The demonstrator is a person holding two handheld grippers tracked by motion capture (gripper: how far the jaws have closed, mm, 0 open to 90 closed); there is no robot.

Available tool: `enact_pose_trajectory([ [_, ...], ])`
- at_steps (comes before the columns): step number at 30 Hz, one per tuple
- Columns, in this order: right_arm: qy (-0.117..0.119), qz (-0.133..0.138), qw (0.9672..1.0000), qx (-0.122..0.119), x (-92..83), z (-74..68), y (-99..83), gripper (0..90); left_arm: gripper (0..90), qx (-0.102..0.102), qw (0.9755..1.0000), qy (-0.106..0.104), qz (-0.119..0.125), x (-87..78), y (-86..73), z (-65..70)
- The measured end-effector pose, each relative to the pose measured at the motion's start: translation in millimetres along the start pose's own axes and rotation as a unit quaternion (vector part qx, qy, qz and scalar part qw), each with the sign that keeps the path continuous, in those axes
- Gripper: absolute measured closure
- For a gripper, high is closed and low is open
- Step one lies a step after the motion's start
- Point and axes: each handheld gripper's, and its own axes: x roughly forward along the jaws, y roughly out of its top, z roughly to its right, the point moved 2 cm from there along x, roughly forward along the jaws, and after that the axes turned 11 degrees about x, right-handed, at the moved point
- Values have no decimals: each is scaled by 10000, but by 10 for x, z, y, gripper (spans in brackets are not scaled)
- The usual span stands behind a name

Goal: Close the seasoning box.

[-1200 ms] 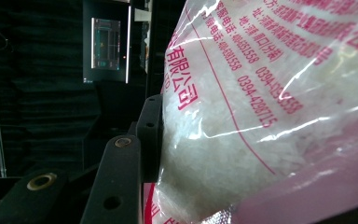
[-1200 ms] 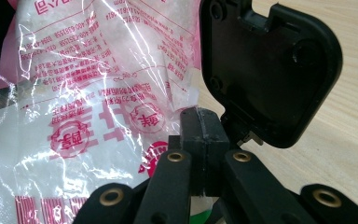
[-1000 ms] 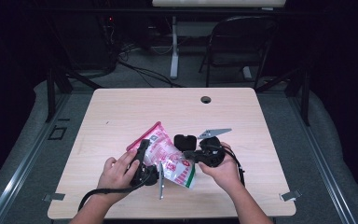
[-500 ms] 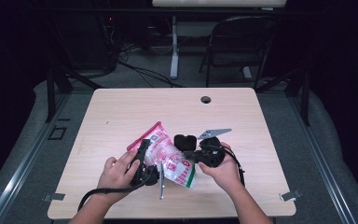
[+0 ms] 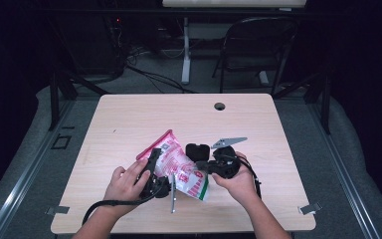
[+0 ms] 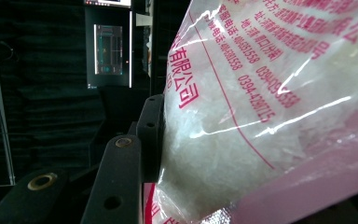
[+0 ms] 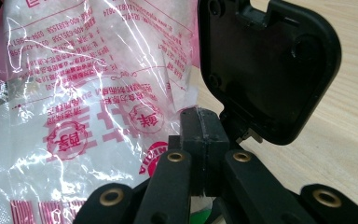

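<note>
A clear plastic bag (image 5: 179, 167) printed in pink and red, filled with white grains, lies near the front middle of the wooden surface (image 5: 129, 119), between the person's two hands. Its long axis runs on a diagonal in the high view: the pink-edged end points up and to the left, toward the far left of the surface, and the end with a green strip points down and to the right, toward the person. The left tongs (image 5: 154, 172) sit against the bag's left flank in the left hand (image 5: 127, 181); in the left gripper view one black jaw presses flat on the side of the bag (image 6: 270, 112) and the bulging bag hides the other, so the tongs stand partly open and clamped across the bag's width. The right tongs (image 5: 206, 167), held in the right hand (image 5: 236, 179), come in from the right; in the right gripper view their two jaws stand together with no gap and pinch the thin film at the bag's edge (image 7: 93, 93). A black flat square piece (image 5: 197, 151) lies on the surface just beyond the right tongs, beside the bag's right side, and it stands just behind the closed jaws in the right gripper view (image 7: 265, 70). A cable (image 5: 114, 204) trails from the left tongs toward the front edge.
</note>
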Motion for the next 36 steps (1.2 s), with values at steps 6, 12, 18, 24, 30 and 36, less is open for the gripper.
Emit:
enact_pose_trajectory([
  [6, -12, 13, 10000, 2, 5, -5, -4, 900, 630, 23, 10000, 31, 1, -4, 2, 0],
  [12, -16, -16, 10000, -22, 7, -9, -5, 900, 630, 37, 10000, -2, -3, -11, 5, -3],
  [18, -39, -16, 10000, -17, 6, -13, -6, 900, 631, 40, 10000, -2, 4, -10, 8, -12],
  [24, -36, -16, 10000, -13, 6, -14, -6, 900, 632, 73, 10000, 17, 13, -11, 9, -21],
  [30, -35, -11, 10000, -12, 9, -17, -7, 900, 632, 94, 9999, 51, 20, -14, 11, -28],
  [36, -27, -6, 10000, -2, 10, -17, -6, 900, 632, 114, 9999, 61, 21, -15, 10, -31],
])
